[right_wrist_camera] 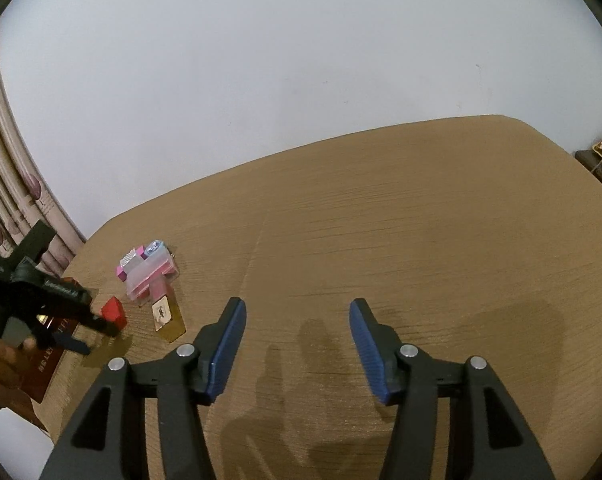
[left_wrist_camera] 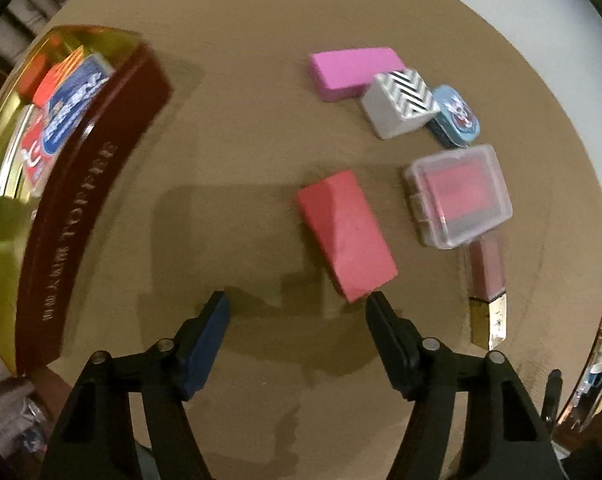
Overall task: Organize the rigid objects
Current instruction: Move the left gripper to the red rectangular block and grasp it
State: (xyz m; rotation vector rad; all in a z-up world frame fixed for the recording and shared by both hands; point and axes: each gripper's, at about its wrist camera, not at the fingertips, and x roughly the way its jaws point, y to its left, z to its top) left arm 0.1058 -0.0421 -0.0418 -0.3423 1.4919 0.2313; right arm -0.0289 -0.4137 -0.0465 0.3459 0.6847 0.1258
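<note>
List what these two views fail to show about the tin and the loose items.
- Tin: left wrist view; frame edge cuts it, blur smears its contents.
- Clear case: cloudy lid hides the red contents.
- Item cluster: right wrist view; too small.
- Red block: left gripper partly covers it.

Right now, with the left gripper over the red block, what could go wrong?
The left gripper is off-centre: the red block lies diagonal, only its corner by one finger, so closing may nudge rather than grip it. A swing could knock the clear case nearby.
</note>
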